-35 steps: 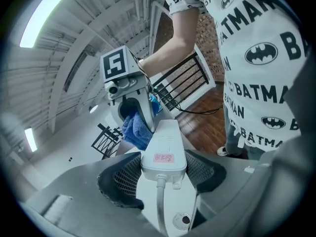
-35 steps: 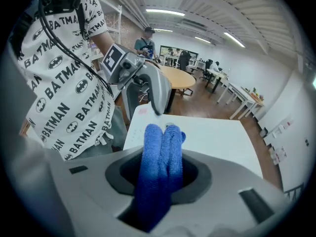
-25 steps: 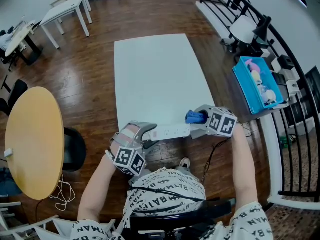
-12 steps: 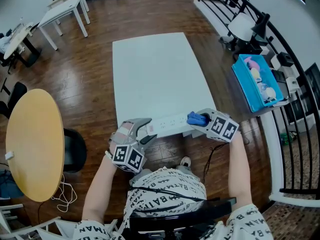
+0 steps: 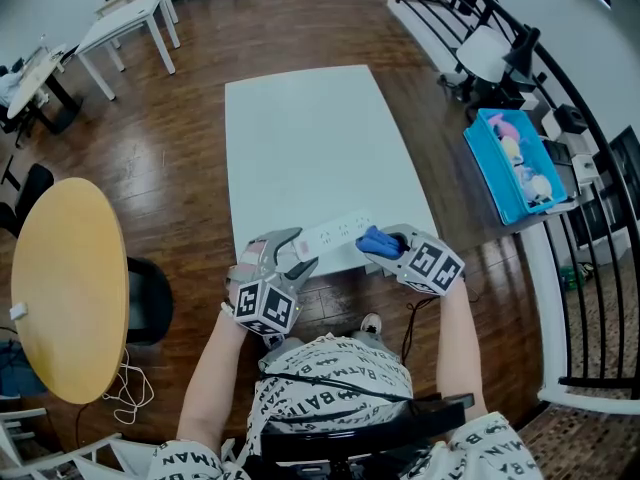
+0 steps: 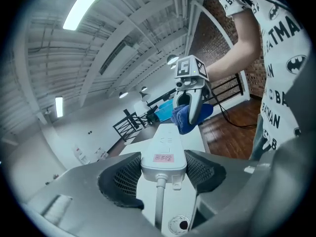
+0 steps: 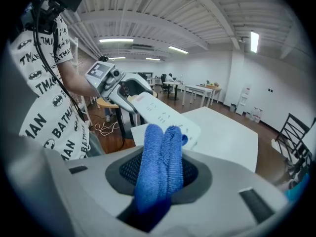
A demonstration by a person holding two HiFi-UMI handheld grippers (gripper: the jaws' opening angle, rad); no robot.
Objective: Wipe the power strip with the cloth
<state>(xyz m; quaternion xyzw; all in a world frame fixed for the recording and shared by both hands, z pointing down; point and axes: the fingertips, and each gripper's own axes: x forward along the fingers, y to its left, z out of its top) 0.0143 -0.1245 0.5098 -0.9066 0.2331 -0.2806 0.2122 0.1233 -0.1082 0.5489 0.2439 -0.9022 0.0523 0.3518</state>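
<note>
A white power strip [image 5: 335,236] is held in the air over the near edge of the white table [image 5: 310,148]. My left gripper [image 5: 288,255] is shut on its cable end [image 6: 163,159], with its cord running down between the jaws. My right gripper [image 5: 378,245] is shut on a folded blue cloth [image 7: 159,163], which touches the strip's far end [image 7: 170,121]. In the left gripper view the cloth [image 6: 184,117] and the right gripper [image 6: 191,98] sit at the far end of the strip.
A blue bin [image 5: 512,168] with small items stands on a rack at the right. A round wooden table [image 5: 65,278] and a black chair [image 5: 150,298] are at the left. White desks [image 5: 125,18] stand at the far left.
The power strip has swung from lying low and level to tilted up over the table edge. Both grippers have drawn closer together, the right one with the cloth shifting left along the strip.
</note>
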